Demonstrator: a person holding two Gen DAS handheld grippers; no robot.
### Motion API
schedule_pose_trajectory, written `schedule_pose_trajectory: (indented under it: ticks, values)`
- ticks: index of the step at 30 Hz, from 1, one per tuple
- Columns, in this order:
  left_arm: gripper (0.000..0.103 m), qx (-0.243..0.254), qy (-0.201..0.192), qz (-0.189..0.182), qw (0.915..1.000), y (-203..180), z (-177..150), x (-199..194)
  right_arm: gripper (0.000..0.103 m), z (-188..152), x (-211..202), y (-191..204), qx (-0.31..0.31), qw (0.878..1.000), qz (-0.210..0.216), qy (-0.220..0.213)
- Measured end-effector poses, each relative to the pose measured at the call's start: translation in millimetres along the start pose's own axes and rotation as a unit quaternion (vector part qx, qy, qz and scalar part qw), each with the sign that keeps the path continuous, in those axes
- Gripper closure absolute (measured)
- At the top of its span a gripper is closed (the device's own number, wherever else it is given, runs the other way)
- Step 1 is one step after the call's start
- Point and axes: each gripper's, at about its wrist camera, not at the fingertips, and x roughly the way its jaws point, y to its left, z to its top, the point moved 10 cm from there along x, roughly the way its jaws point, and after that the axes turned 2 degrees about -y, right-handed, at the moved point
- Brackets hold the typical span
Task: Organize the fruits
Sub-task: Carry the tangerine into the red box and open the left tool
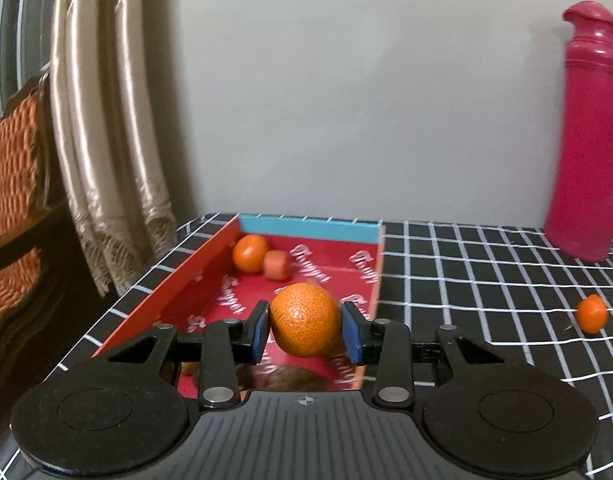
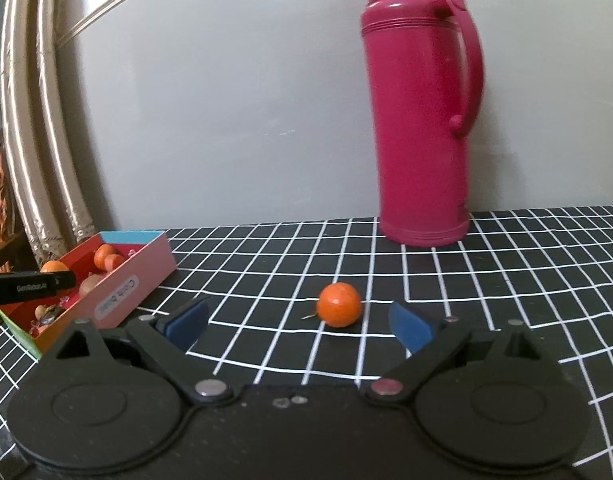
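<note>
The left gripper (image 1: 306, 330) is clamped on an orange (image 1: 305, 319), its two blue pads pressing the fruit's left and right sides. It holds the fruit above the near half of a red box (image 1: 174, 280) lying directly ahead of it and below, most likely so that the orange can be let go among the fruit already gathered there. At the box's far end, beyond the held orange and a little to its left, a second orange (image 1: 249, 253) lies touching a small pinkish-red fruit (image 1: 276, 265). White script repeats across the red floor of the box, but it is too blurred to read.

The right gripper (image 2: 302, 326) has its jaws spread wide with nothing between them. A loose orange (image 2: 339, 304) sits on the black tablecloth (image 2: 506, 280) with white grid lines, just ahead of the open jaws and slightly right of their centre, so this claw seems lined up to collect it next. Far ahead and to the right, a tall pink flask (image 2: 420, 120) with a handle stands upright at the wall. To this claw's left, the box's pink outer wall carries a white label (image 2: 116, 301); the print looks like two short words, not clearly legible. White lettering on the left gripper's black body at the picture's left edge is too small to make out.
</note>
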Motion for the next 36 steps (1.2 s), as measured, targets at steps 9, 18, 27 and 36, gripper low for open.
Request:
schedule_pose_trajectory:
  ticks: [9, 18, 27, 36]
  values:
    - [0.064, -0.014, 0.023, 0.032, 0.9991, 25.3, -7.6, 25.2, 0.006, -2.4, 10.8, 21.2, -0.011, 1.000, 0.014, 0.007]
    - [0.064, -0.015, 0.037, 0.051, 0.9979, 32.8, -13.7, 44.5, 0.006, -3.5, 15.8, 21.2, -0.013, 1.000, 0.006, 0.009]
    - [0.064, -0.016, 0.042, 0.067, 0.9967, 34.8, -14.5, 49.6, 0.006, -3.8, 14.4, 18.4, -0.013, 1.000, 0.001, 0.009]
    - [0.064, -0.019, 0.035, 0.064, 0.9972, 35.8, -12.3, 37.8, 0.006, -5.5, 17.1, 20.2, -0.018, 1.000, -0.004, 0.012]
